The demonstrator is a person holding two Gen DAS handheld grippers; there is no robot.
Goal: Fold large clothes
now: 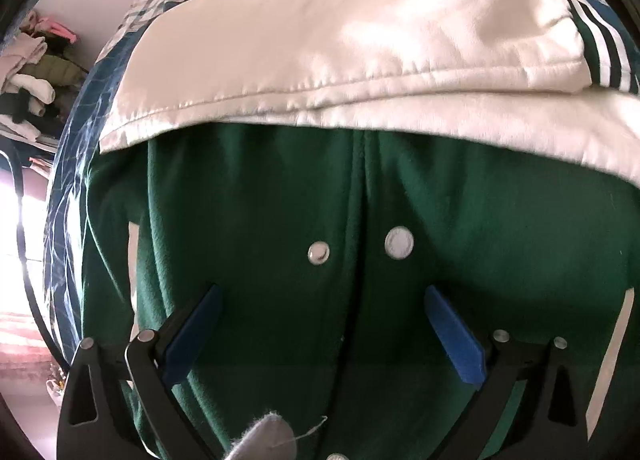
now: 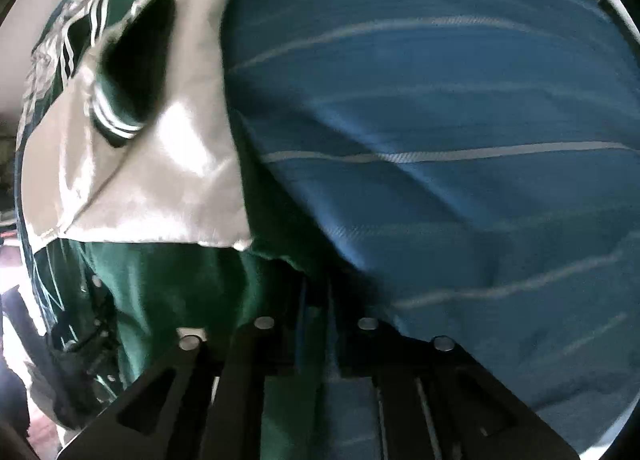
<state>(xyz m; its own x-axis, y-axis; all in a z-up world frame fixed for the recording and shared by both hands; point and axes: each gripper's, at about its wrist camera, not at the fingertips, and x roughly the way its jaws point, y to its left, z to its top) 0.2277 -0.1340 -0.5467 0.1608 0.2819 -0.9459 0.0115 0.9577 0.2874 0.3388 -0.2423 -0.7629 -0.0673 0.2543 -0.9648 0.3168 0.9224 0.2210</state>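
Observation:
A green varsity jacket (image 1: 260, 200) with white sleeves lies front-up on the bed, and one white sleeve (image 1: 340, 52) is folded across its chest. My left gripper (image 1: 323, 292) hovers open just above the snap buttons (image 1: 399, 242), with nothing between its blue pads. In the right wrist view the same jacket (image 2: 180, 292) ends at the blue sheet, its white sleeve (image 2: 160, 180) and striped cuff (image 2: 116, 128) at upper left. My right gripper (image 2: 316, 292) points down at that side edge. Its jaws are nearly together, and the green hem runs in between them.
A blue bedsheet with pale stripes (image 2: 440, 120) covers the bed to the right of the jacket and shows along its left side (image 1: 68, 180). A pile of other clothes (image 1: 36, 72) sits on a shelf at far left. A grey fuzzy scrap (image 1: 264, 436) lies at the bottom edge.

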